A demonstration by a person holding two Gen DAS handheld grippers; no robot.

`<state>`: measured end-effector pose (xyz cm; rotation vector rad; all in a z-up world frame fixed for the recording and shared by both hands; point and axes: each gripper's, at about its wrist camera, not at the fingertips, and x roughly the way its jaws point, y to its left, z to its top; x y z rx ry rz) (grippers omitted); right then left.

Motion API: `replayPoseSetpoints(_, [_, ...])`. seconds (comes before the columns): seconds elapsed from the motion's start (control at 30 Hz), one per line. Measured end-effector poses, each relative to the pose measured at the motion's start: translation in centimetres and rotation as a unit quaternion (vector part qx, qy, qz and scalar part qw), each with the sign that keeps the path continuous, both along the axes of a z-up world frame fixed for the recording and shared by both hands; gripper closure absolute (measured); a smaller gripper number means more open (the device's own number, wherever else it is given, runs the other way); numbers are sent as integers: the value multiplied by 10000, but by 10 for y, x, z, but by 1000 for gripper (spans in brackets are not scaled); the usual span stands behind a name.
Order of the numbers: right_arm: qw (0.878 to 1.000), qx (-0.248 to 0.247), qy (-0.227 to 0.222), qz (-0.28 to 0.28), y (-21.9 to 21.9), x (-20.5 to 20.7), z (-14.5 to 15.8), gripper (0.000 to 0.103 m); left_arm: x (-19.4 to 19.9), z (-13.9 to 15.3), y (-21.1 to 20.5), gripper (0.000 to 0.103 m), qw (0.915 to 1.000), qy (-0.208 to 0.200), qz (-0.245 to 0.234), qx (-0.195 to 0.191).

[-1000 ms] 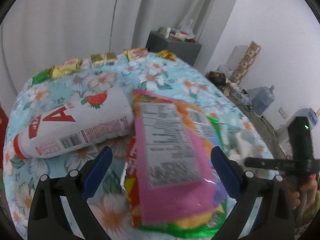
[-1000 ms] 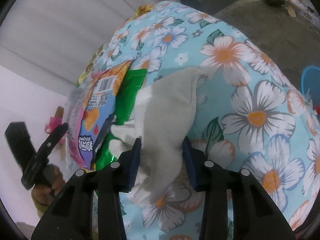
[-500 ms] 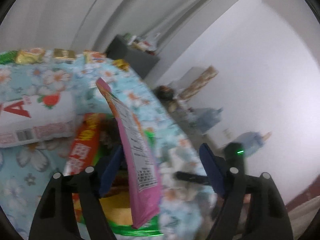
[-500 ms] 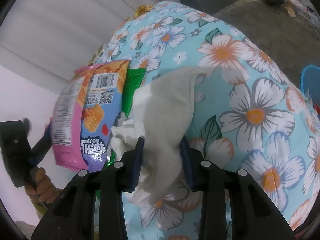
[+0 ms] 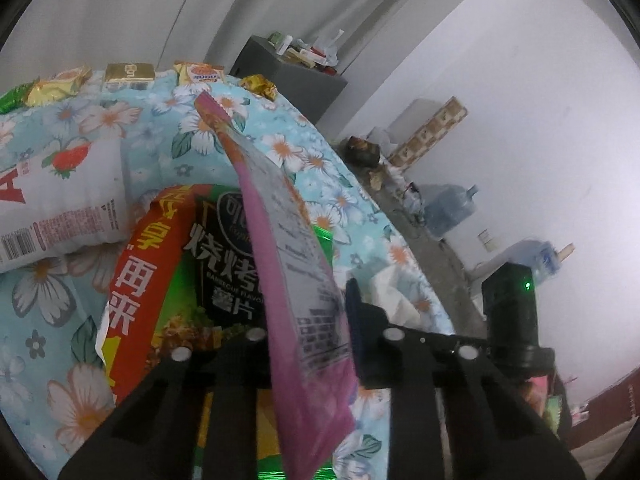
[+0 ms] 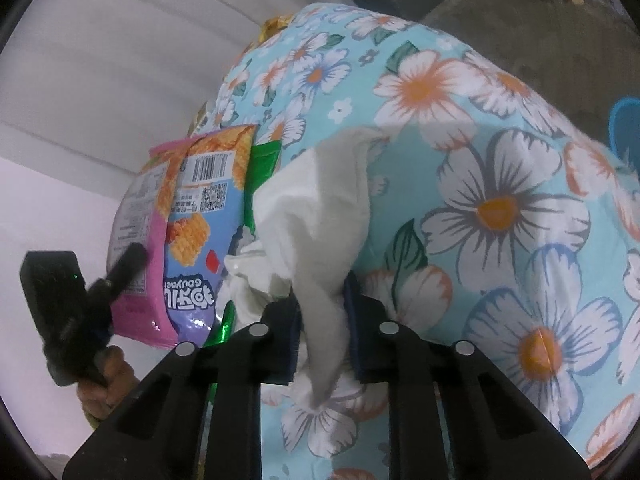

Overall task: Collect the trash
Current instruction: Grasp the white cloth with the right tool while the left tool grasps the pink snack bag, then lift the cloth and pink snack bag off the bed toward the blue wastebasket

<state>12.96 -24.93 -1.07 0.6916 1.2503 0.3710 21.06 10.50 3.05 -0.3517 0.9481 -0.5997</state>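
A pink snack packet (image 5: 288,264) stands on edge, pinched between the pads of my left gripper (image 5: 310,320), whose jaws are closing on it. Beneath it a green and red chip bag (image 5: 160,280) lies on the floral tablecloth (image 5: 320,152). In the right wrist view the same packet (image 6: 192,216) hangs at the left with a left finger (image 6: 128,260) against it. My right gripper (image 6: 322,312) is closing too, and its pads squeeze a crumpled white tissue (image 6: 320,208) that drapes over the cloth. That tissue (image 5: 392,292) also shows in the left wrist view.
A white strawberry drink bottle (image 5: 60,200) lies left of the chip bag. Several gold and green sweet wrappers (image 5: 130,72) line the table's far edge. Beyond the table stand a dark cabinet (image 5: 288,76), a water jug (image 5: 448,208) and a blue bin (image 6: 624,128) on the floor.
The left jaws went from wide apart to tight on the pink packet, which rose from flat on the chip bag onto its edge. The right jaws narrowed on the tissue.
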Motion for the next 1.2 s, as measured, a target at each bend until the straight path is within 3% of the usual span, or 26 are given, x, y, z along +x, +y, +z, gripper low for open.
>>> replayPoseSetpoints(0.13, [9995, 297, 75, -90, -5, -1, -4, 94, -3, 3, -1, 91, 9997, -172, -40, 187])
replayPoseSetpoints(0.43, [9983, 560, -59, -150, -11, -11, 1, 97, -13, 21, -6, 97, 9966, -578, -21, 589])
replayPoseSetpoints(0.8, [9960, 721, -349, -409, -49, -29, 22, 97, -24, 52, -12, 99, 9917, -1075, -5, 713])
replayPoseSetpoints(1.2, [9900, 865, -646, -909, -95, -56, 43, 97, -25, 72, -45, 99, 9862, -1433, -377, 732])
